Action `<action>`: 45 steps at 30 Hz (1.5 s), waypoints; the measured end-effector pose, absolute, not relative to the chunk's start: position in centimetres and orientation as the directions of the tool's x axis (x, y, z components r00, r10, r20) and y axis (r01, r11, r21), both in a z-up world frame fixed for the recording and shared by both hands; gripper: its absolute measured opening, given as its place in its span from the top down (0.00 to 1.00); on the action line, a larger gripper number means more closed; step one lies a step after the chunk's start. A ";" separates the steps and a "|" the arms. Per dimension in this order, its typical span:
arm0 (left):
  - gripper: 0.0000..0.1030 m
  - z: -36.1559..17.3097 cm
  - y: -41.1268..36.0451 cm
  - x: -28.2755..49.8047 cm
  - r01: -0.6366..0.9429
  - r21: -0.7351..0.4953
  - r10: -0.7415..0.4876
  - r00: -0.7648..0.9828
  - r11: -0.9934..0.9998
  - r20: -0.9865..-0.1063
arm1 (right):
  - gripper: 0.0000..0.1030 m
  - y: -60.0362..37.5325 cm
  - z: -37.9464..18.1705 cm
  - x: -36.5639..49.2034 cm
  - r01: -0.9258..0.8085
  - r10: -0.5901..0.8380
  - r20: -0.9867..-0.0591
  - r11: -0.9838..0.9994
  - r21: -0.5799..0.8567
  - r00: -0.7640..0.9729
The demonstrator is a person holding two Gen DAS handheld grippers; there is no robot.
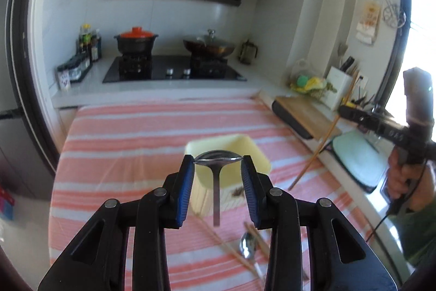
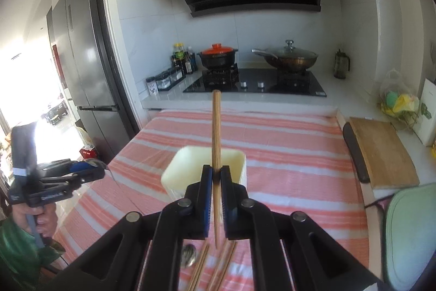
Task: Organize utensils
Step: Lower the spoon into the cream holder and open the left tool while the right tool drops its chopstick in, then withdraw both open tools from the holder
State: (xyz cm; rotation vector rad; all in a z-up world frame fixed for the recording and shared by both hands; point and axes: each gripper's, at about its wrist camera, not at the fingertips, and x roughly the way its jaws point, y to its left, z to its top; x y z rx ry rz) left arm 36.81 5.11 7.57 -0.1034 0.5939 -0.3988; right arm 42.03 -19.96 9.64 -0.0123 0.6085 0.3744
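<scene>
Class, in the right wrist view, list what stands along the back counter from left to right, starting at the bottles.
Sauce bottles → black pot with orange lid → lidded wok → glass press jug.

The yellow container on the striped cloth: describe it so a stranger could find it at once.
Start at the black stove with two pots, then come down onto the pink-and-white striped cloth in front of it. Near the cloth's middle stands the pale yellow container, open-topped and squarish with rounded corners. It is the only upright tub there; loose chopsticks and a spoon lie flat nearby.
</scene>
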 end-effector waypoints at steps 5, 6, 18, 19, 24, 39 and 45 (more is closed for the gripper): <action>0.66 11.7 3.8 41.8 0.315 -0.161 -0.353 0.811 0.935 -0.466 | 0.94 -17.1 12.3 47.4 -0.358 0.337 -0.509 0.932 0.062 0.792; 0.66 11.4 3.2 42.9 0.316 -0.166 -0.357 0.808 0.934 -0.469 | 0.94 -16.6 12.0 48.5 -0.355 0.331 -0.513 0.933 0.055 0.792; 0.66 -2.8 -1.3 51.3 0.227 -0.243 -0.333 0.624 0.943 -0.707 | 0.94 -14.3 -2.7 55.8 -0.309 0.267 -0.776 0.946 0.099 0.571; 0.65 -3.5 -1.5 51.5 0.213 -0.241 -0.322 0.614 0.947 -0.721 | 0.94 -14.3 -3.4 56.0 -0.303 0.271 -0.782 0.946 0.111 0.560; 0.46 -2.7 -0.6 50.6 0.171 -0.303 -0.342 0.615 0.938 -0.710 | 0.84 -15.7 -2.8 56.0 -0.244 0.293 -0.764 0.953 0.181 0.576; 0.11 -10.3 4.8 25.7 0.170 -0.219 -0.277 0.593 0.961 -0.756 | 0.53 -23.7 -5.9 31.4 -0.262 0.124 -0.711 0.961 -0.088 0.692; 0.11 -15.0 3.5 21.2 0.064 -0.224 -0.216 0.602 0.972 -0.769 | 0.53 -24.6 -11.3 23.1 -0.146 0.069 -0.704 0.988 -0.050 0.707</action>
